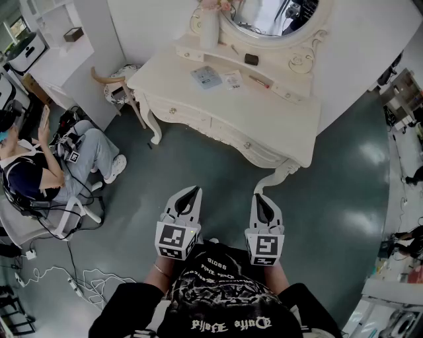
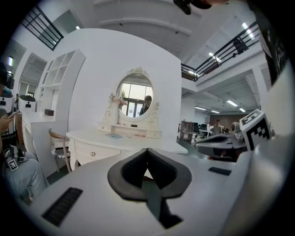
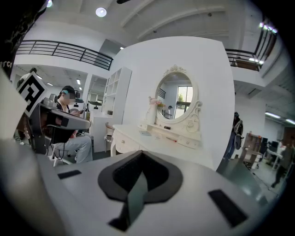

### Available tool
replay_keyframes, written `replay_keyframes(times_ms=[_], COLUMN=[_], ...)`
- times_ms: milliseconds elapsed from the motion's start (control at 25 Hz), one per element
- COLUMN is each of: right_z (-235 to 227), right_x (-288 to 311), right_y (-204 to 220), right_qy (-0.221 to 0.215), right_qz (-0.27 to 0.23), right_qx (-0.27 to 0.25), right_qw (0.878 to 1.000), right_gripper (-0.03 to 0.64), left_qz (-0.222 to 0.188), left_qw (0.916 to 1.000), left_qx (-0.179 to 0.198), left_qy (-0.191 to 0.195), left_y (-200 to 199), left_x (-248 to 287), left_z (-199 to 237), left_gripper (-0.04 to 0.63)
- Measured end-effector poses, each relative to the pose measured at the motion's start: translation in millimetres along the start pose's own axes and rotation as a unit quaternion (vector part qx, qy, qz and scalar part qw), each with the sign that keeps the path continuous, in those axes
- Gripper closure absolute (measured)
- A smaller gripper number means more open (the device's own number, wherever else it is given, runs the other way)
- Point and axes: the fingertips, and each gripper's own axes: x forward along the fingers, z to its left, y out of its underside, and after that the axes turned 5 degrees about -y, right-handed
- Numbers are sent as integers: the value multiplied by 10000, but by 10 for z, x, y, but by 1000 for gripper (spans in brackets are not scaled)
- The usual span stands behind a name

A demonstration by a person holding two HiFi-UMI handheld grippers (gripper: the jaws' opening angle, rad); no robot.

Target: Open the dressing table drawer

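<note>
The cream dressing table [image 1: 284, 119] with an oval mirror [image 1: 271, 16] stands ahead against the wall. Its front drawers carry small knobs, one at the left [image 1: 173, 111] and one further right [image 1: 247, 145]; both drawers look closed. My left gripper [image 1: 196, 191] and right gripper [image 1: 258, 197] are held side by side close to my body, well short of the table, both shut with nothing between the jaws. In the left gripper view the table [image 2: 115, 137] and a drawer knob [image 2: 92, 154] lie beyond the shut gripper [image 2: 147, 150]. The right gripper view shows its gripper [image 3: 140, 155] shut, the table [image 3: 138, 138] beyond.
A person [image 1: 39, 165] sits on a chair at the left, with cables [image 1: 79, 280] on the floor nearby. A stool [image 1: 120, 86] stands at the table's left end. On the tabletop lie a booklet [image 1: 206, 77], a vase [image 1: 209, 26] and a small dark box [image 1: 251, 59].
</note>
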Motion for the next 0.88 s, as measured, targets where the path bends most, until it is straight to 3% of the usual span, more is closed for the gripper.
replay_keyframes(times_ms=[320,560,880], right_z=[-107,-173,-153], right_x=[223,407,787], right_y=[12,-51,-171], right_qy=[-2,47,186], right_qz=[-35,-142,-201], right_qx=[249,531,718], right_qw=[9997,9985,9970], right_gripper=[607,607,606], left_qz=[36,91,30], left_qw=[9999,9999,9999], left_qx=[-37,41,47], left_qy=[153,-20,133], left_y=[-41,-62,-160], left_x=[182,333,604], left_z=[91,358,673], left_gripper=[580,580,580])
